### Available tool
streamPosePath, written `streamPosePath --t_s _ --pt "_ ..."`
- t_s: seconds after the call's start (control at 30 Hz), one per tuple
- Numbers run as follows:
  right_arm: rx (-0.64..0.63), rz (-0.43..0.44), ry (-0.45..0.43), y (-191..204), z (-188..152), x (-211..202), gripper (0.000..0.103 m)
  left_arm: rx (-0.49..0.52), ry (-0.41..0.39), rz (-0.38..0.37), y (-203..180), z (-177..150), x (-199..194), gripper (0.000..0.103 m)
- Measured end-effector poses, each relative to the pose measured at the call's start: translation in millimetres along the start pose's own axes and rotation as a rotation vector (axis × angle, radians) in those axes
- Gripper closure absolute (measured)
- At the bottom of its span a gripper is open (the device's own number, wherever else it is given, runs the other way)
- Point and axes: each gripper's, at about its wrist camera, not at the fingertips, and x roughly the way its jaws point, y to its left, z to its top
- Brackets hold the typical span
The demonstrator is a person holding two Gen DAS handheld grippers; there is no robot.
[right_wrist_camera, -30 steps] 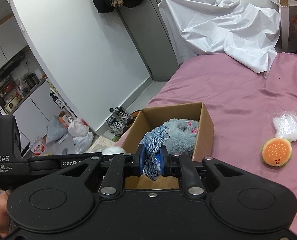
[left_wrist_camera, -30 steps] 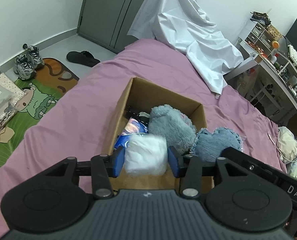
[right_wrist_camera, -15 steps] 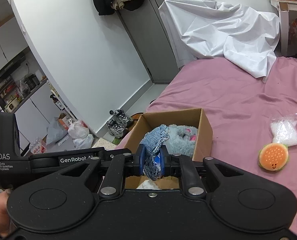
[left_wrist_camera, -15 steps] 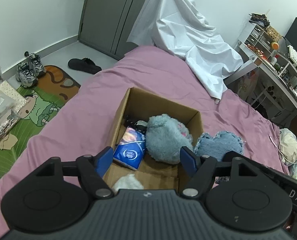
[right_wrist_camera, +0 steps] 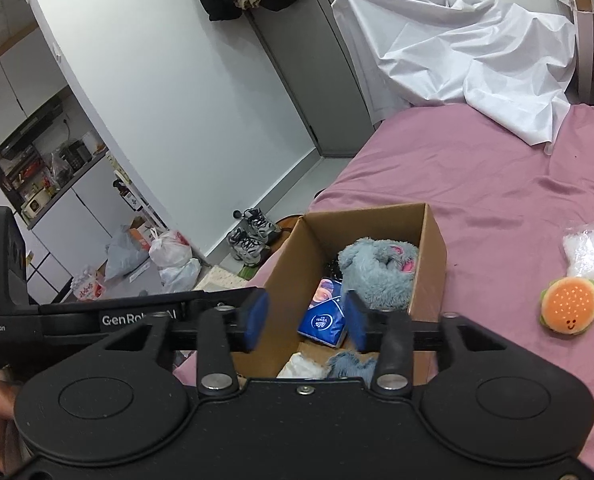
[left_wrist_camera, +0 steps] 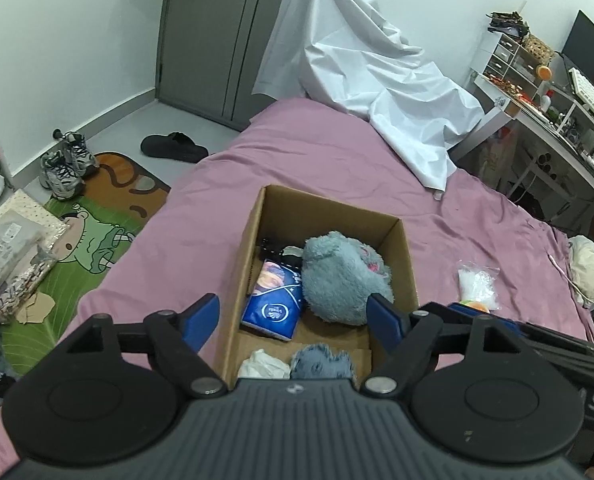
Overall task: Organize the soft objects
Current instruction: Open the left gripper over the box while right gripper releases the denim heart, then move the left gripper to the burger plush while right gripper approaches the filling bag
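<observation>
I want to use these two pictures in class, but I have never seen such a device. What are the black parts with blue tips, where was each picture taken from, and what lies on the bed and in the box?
The black parts are hand-held grippers, one in each of a person's hands; no robot arm is involved. Each carries a camera looking along its two blue-tipped fingers. One picture comes from the left gripper, the other from the right gripper. Both are open and hold nothing. A box sits on the bed. Inside are a grey plush, a blue pack, a white wad and a denim piece. Beside it lie a burger toy and a clear bag.
</observation>
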Motion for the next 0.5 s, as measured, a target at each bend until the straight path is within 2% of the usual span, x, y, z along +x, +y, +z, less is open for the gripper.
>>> streamPosePath --t_s 0.23,0.5 --pt "-0.01 -0.046 -0.026 -14 2 -21 0.023 0.033 -0.016 -0.005 -16 3 0 0.018" --pt "0.002 -0.108 -0.047 -44 3 -47 0.01 0.074 -0.035 -0.037 -43 3 3 0.012"
